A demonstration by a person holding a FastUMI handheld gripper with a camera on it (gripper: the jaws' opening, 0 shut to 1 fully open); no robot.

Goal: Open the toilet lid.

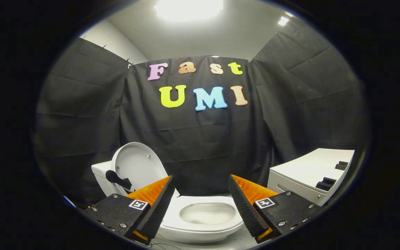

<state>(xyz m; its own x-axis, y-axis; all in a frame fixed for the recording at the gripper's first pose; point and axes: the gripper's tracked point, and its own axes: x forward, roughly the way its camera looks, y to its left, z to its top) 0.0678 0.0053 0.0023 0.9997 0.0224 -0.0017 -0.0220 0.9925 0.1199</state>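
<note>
The toilet lid [135, 165], seat [203, 222] and tank [100, 175] are finished in plain white. The cabinet [307, 173] beside is white with black recesses. The booth wall [203, 146] is black cloth.

Pale floor [234, 241] glimpsed low between the spread, empty tongs [200, 205]. Standing on it: white toilet [200, 225] dead ahead at 12 o'clock, lid [135, 166] raised at 10 o'clock; white cabinet [307, 173] at 2 o'clock.

- Square black-and-white coded markers [138, 204] are borne on both halves of the gripper [200, 177], whose fingers are held apart.
- No word or number can be read on them.
</note>
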